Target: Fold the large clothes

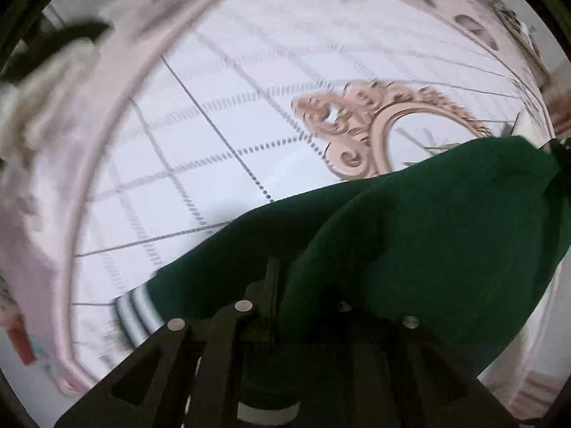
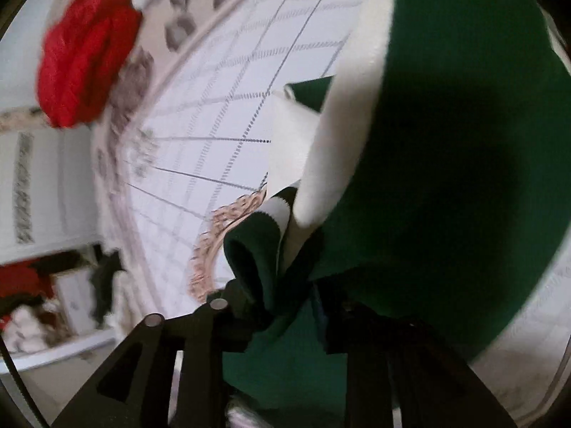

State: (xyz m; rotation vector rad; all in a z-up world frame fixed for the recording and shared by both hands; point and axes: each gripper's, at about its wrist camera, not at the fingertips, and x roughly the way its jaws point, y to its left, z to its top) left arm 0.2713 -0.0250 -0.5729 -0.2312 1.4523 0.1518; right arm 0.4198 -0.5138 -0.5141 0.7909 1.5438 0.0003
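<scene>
A dark green garment (image 1: 410,228) with white panels and a green-and-white striped cuff (image 1: 134,312) hangs lifted above a white quilted bed cover (image 1: 214,107). My left gripper (image 1: 282,303) is shut on a fold of the green cloth, which drapes over its right finger. In the right wrist view the same garment (image 2: 446,142) fills the right side, with a white sleeve panel (image 2: 342,114). My right gripper (image 2: 285,296) is shut on a bunched green and striped edge. Both views are motion-blurred.
The bed cover has a grey grid pattern, a pink ornate medallion (image 1: 360,132) and a pink border (image 1: 117,82). A red garment (image 2: 85,57) lies at the bed's far edge. A pale crumpled garment (image 1: 39,85) lies at the left edge. Cluttered shelves (image 2: 53,296) stand beyond the bed.
</scene>
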